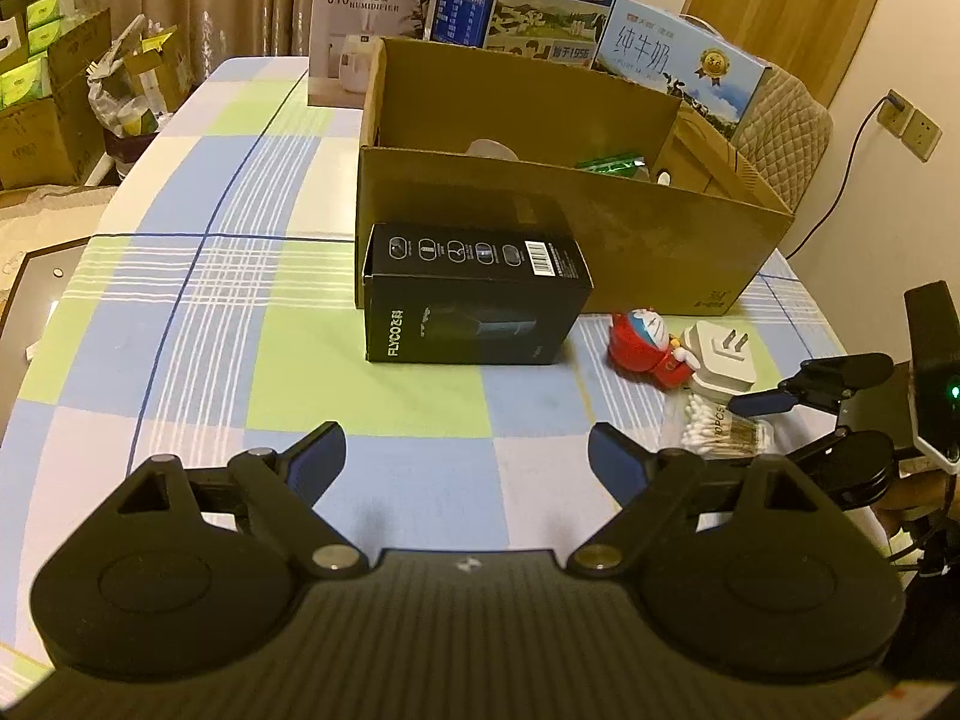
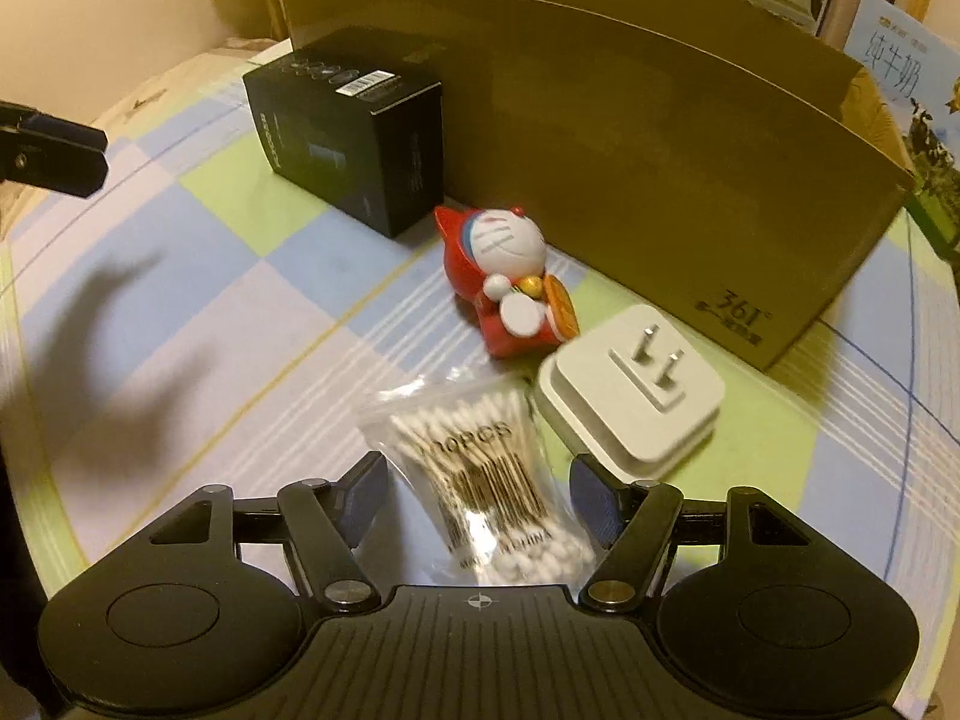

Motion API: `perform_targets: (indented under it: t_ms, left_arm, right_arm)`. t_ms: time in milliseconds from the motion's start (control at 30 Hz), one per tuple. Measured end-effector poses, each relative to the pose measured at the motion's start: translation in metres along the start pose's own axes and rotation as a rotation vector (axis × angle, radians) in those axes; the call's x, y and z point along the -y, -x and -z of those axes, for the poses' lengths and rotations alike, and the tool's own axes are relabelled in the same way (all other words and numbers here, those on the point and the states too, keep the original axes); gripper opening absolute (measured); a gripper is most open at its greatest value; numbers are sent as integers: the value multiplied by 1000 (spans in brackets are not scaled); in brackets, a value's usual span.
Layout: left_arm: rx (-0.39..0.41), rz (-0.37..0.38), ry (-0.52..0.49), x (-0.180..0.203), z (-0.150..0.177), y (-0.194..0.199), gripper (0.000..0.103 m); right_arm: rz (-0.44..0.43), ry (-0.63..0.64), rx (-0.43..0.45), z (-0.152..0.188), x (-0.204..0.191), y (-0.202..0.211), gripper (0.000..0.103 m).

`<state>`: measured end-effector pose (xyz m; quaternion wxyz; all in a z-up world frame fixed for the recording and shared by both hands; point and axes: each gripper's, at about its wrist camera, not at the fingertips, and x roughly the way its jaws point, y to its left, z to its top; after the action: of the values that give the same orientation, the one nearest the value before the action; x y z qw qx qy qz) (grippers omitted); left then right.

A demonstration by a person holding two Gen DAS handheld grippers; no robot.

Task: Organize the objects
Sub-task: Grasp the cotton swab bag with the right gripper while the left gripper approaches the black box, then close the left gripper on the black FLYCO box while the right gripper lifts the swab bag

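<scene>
The left gripper (image 1: 467, 462) hovers with fingers apart and empty, the black box (image 1: 474, 294) ahead of them on the worktop (image 1: 180, 312). The right gripper (image 2: 477, 495), fingers apart, straddles the cotton swab bag (image 2: 480, 480); closing squarely on its bundled middle should stop the slippery plastic sliding out. The cardboard box (image 2: 660, 150) beyond hides most of its contents.

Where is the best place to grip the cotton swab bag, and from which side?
Probably across the narrow middle of the swab bag, from above on the near side. It lies flat, lengthwise between the open right gripper fingers, and the charger crowds its far right corner.
</scene>
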<state>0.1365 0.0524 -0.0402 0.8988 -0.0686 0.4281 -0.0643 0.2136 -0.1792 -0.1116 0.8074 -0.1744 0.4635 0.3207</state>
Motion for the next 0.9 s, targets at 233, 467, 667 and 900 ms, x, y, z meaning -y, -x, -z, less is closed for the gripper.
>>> perform_targets:
  t_ms: [233, 467, 667, 900]
  left_arm:
    - [-11, 1, 0, -4, -1, -8, 85]
    - [-3, -7, -45, -10, -12, -14, 85]
    - [23, -22, -79, -23, -33, -27, 85]
    - [20, 31, -149, -33, -56, -58, 86]
  right_arm:
    - [-8, -64, -1, -2, -7, 8, 22]
    - [-38, -121, 130, -12, -14, 28, 20]
    - [-37, -132, 207, -28, -22, 32, 20]
    - [16, -143, 236, -41, -15, 31, 20]
